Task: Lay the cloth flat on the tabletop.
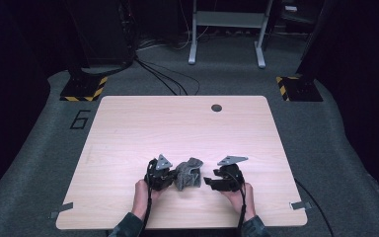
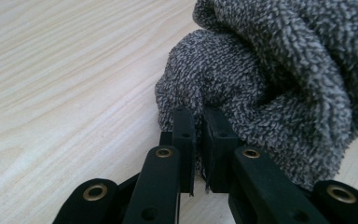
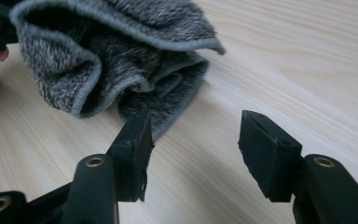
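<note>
A dark room with grey carpet surrounded a pale wooden desk (image 1: 128, 123), a round hole (image 1: 216, 107) near its far edge. In the high view, a crumpled grey cloth (image 1: 188, 173) lay near the front edge between the left tool (image 1: 170, 176) and the right tool (image 1: 206, 180). In the left gripper view, the left tool (image 2: 198, 140) was clenched on a fold of the cloth (image 2: 270, 79). In the right gripper view, the right tool (image 3: 193, 135) stood released, jaws apart, just beside the cloth (image 3: 121, 51).

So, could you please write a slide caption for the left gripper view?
Left claw shut on a fold of the grey towel, which lies bunched on the wooden table.
</note>
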